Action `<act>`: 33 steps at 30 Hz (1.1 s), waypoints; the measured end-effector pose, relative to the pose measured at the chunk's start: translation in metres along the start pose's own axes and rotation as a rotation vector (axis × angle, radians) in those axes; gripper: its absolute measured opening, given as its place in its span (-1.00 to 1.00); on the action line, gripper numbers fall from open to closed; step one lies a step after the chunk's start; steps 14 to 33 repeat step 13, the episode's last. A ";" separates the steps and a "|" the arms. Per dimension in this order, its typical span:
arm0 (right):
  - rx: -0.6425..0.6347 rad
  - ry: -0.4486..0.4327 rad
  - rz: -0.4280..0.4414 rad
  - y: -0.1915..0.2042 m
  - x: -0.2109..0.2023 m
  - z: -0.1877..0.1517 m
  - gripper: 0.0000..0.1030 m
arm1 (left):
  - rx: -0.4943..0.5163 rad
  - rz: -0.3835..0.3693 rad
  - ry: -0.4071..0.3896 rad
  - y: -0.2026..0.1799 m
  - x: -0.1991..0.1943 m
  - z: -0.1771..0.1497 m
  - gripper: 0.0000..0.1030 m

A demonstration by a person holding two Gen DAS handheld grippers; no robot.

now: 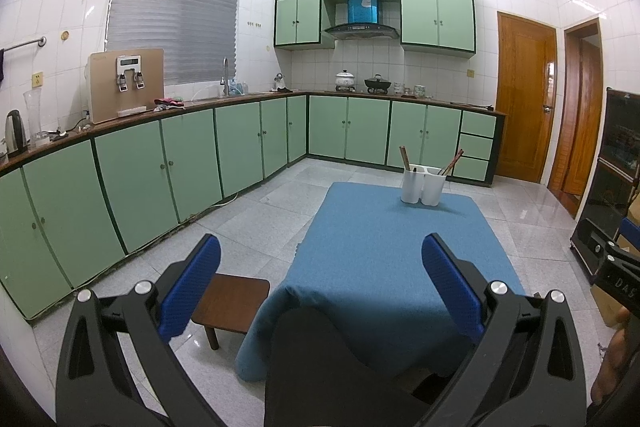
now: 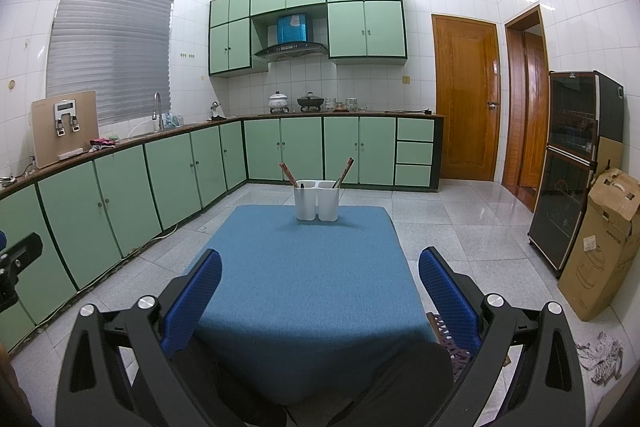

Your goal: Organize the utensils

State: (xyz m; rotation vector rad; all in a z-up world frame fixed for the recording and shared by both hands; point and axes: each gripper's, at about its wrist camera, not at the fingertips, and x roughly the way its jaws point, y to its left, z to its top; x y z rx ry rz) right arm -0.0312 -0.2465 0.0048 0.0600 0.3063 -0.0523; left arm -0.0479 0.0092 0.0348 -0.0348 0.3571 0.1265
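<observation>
A white two-cup utensil holder (image 1: 422, 187) (image 2: 316, 200) stands at the far end of a table under a blue cloth (image 1: 380, 259) (image 2: 304, 275). Brown chopsticks (image 1: 405, 158) (image 2: 289, 174) lean out of its left cup, and another pair (image 1: 452, 163) (image 2: 345, 171) leans out of the right cup. My left gripper (image 1: 320, 283) hovers open over the near left part of the table with nothing between its blue pads. My right gripper (image 2: 320, 291) hangs open above the near edge, equally bare. Both are far from the holder.
A small brown stool (image 1: 232, 303) stands left of the table. Green cabinets (image 1: 160, 171) run along the left and back walls. A dark appliance cabinet (image 2: 572, 163) and a cardboard box (image 2: 604, 243) stand at the right. A person's dark-clothed knees (image 1: 320, 359) sit under the table's near edge.
</observation>
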 end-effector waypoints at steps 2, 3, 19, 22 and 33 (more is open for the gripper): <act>0.000 0.000 0.000 0.000 0.000 0.000 0.88 | 0.001 -0.001 0.001 0.000 0.000 0.000 0.90; 0.000 0.000 0.000 0.000 0.000 0.000 0.88 | 0.000 -0.002 0.001 0.000 0.000 0.000 0.90; -0.001 -0.001 -0.002 0.000 0.000 0.000 0.88 | -0.006 -0.016 0.005 -0.002 0.002 -0.002 0.90; -0.001 -0.001 -0.002 0.000 0.000 0.000 0.88 | -0.006 -0.016 0.005 -0.002 0.002 -0.002 0.90; -0.001 -0.001 -0.002 0.000 0.000 0.000 0.88 | -0.006 -0.016 0.005 -0.002 0.002 -0.002 0.90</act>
